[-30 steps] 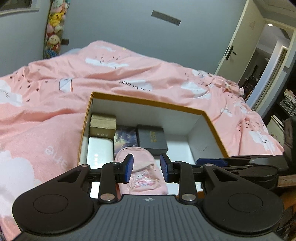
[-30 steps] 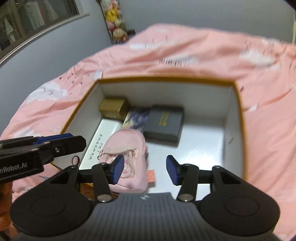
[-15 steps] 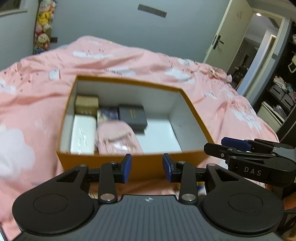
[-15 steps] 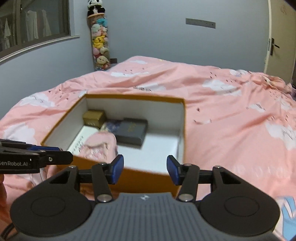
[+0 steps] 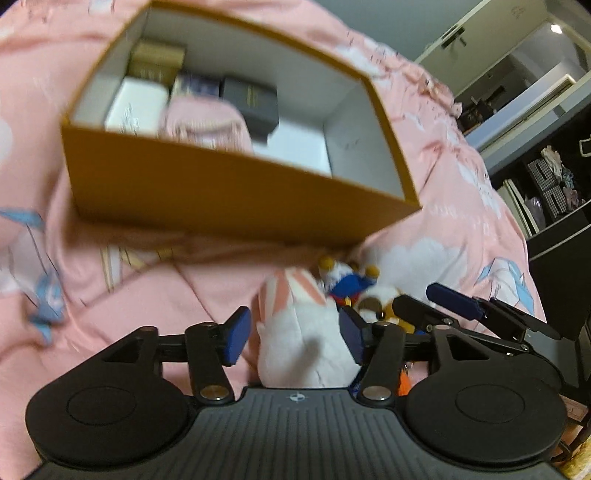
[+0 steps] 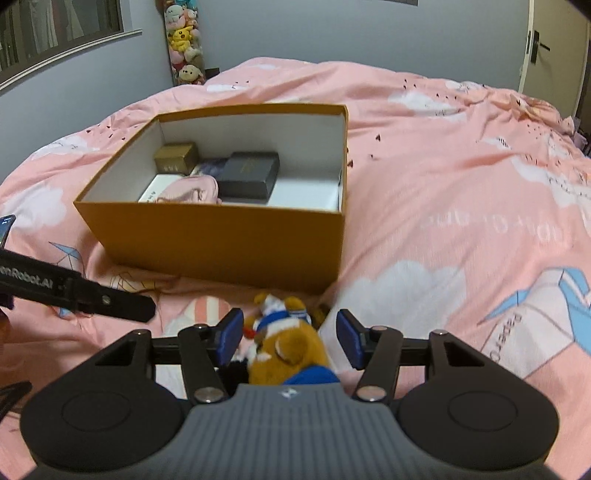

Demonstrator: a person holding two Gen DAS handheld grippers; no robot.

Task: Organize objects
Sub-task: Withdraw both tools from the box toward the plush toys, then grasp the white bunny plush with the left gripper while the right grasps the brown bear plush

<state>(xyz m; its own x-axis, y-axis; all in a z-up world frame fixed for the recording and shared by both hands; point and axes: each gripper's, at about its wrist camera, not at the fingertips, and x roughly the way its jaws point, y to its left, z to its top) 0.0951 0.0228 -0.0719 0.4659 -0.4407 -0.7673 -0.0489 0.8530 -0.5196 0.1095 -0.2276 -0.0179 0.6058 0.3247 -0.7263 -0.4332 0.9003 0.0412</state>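
While both claws gape, plush toys (image 6: pixel 286 343) between

Dim, warm indoor light. Motion blur smears the orange cardboard box (image 5: pixel 236 192) at twelve o'clock; the fisheye bends the edges, and a ceiling lamp (image 5: pixel 555 28) glares at two o'clock.

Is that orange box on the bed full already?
Not full. The orange box holds a few small boxes and a pink pouch on its left; its right floor is bare.
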